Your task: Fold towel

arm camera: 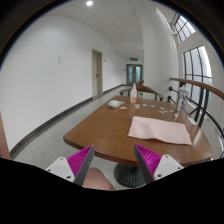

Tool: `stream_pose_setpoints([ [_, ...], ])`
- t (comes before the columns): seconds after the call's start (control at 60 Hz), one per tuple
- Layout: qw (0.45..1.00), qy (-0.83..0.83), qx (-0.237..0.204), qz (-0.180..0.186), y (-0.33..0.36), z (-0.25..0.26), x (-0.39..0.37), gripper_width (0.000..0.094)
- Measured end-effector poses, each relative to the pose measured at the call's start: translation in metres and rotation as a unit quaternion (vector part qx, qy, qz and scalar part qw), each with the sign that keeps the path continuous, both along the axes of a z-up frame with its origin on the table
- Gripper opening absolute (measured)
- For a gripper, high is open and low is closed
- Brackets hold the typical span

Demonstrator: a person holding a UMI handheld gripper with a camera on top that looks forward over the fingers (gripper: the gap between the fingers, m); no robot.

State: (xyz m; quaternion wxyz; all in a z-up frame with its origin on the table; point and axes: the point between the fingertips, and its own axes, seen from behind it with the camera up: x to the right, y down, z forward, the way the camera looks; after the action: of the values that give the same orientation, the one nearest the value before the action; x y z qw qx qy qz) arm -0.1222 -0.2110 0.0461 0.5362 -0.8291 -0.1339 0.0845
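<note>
A pale pink towel [160, 128] lies folded flat on the right part of a brown oval wooden table [110, 130], well beyond my fingers. My gripper [114, 160] is open and empty, held in the air in front of the table's near edge, with its magenta pads [81, 159] wide apart. Between the fingers I see the floor and the table's dark round base [128, 172].
A white bottle [133, 94] and small white items [117, 103] stand on the far part of the table. A brown chair back [200, 90] curves at the right. A long room with white walls, a door [97, 73] and windows [195, 60] stretches beyond.
</note>
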Motion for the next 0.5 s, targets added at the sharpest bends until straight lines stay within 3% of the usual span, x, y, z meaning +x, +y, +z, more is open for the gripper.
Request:
stream_pose_setpoints([
  [0.133,1.0,0.009,-0.016,0.002,0.014,-0.004,-0.003,0.0836],
  [0.267,0.998,-0.009,-0.057,-0.028,0.052,-0.034,0.024,0.0822],
  [0.5,0.997,-0.031,-0.048,-0.054,0.155,-0.026,0.036,0.08],
])
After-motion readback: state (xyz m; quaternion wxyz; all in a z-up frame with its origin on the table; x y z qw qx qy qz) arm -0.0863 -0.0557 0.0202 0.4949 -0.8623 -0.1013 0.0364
